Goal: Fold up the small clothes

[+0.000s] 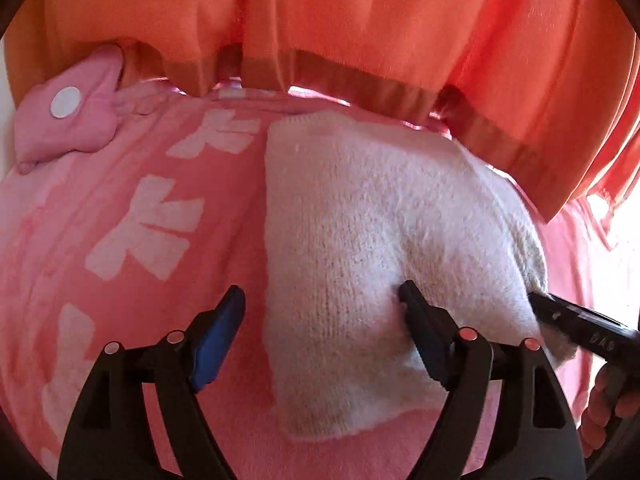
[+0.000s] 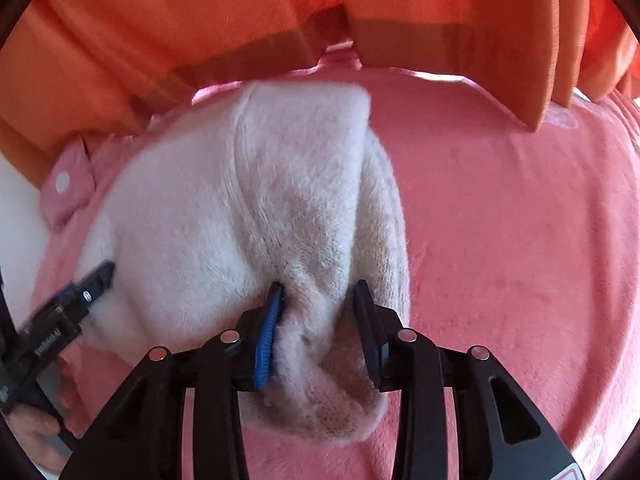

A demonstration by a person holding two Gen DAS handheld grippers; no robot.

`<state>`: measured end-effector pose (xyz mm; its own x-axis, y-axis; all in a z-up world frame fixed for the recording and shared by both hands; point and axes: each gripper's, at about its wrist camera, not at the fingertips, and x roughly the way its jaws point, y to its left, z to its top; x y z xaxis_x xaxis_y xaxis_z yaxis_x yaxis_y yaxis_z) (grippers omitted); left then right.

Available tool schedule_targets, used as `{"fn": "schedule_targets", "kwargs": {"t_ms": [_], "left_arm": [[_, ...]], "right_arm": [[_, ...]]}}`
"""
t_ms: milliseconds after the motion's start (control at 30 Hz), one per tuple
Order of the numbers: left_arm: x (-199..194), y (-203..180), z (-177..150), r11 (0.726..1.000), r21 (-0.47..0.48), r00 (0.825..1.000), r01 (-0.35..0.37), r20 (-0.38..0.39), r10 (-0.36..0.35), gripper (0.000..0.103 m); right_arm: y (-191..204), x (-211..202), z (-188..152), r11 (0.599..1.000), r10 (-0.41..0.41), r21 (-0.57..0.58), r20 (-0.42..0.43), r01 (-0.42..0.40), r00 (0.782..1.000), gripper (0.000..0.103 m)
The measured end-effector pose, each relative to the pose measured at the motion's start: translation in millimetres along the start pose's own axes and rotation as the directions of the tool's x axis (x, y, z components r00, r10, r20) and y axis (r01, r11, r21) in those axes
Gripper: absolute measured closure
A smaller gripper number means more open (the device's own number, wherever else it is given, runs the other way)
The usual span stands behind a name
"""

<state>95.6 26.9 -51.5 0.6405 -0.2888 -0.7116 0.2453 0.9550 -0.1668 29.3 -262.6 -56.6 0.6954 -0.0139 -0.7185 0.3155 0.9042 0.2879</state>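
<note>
On a pink blanket (image 1: 132, 296) below orange curtains (image 1: 320, 20), the white knit garment (image 1: 360, 220) lies lengthwise toward the curtains, the right gripper (image 2: 318, 316) pinching its near edge, the left gripper (image 1: 320, 300) spread wide, gripping nothing.

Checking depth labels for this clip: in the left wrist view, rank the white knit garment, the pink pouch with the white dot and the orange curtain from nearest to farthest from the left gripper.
1. White knit garment: touching the left gripper at its right finger.
2. Pink pouch: upper left, on the pink blanket's far side.
3. Orange curtain: across the top, behind everything.
</note>
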Motion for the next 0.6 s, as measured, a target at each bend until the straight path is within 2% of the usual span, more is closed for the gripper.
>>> {"fn": "schedule_targets", "kwargs": {"t_ms": [67,100,133,167,200,267,367,500,600], "left_arm": [[-13,-3,-6,1.0,0.012,1.0,-0.02,0.018,0.02,0.027],[-19,-5,-9,0.999,0.026,0.999,-0.035,0.026,0.035,0.026],[-28,-9,-15,0.997,0.049,0.997,-0.057,0.045,0.055,0.022],[-35,-12,-19,0.995,0.065,0.995,-0.081,0.063,0.077,0.018],[-44,-16,-25,0.99,0.08,0.99,-0.115,0.088,0.108,0.017],[-56,-20,-34,0.985,0.089,0.984,-0.149,0.11,0.138,0.016],[-66,-18,-55,0.982,0.067,0.981,-0.177,0.097,0.171,0.015],[-69,-17,-81,0.975,0.054,0.975,-0.215,0.069,0.211,0.015],[-70,-19,-98,0.97,0.055,0.97,-0.238,0.064,0.234,0.015]], "right_arm": [[0,-21,-10,1.0,-0.027,0.004,0.063,0.027,0.998,0.069],[2,-37,-18,0.999,-0.049,-0.002,0.105,0.05,0.993,0.064],[5,-46,-22,0.998,-0.066,-0.006,0.135,0.068,0.989,0.063],[7,-54,-28,0.997,-0.076,-0.014,0.163,0.079,0.984,0.056],[9,-63,-34,0.995,-0.086,-0.024,0.197,0.092,0.977,0.046],[8,-74,-50,0.991,-0.127,-0.019,0.243,0.135,0.962,0.038],[1,-86,-74,0.989,-0.145,0.001,0.247,0.15,0.958,0.031],[-5,-80,-103,0.987,-0.158,0.033,0.198,0.155,0.967,0.031],[0,-77,-122,0.983,-0.182,0.009,0.194,0.184,0.964,0.031]]}}
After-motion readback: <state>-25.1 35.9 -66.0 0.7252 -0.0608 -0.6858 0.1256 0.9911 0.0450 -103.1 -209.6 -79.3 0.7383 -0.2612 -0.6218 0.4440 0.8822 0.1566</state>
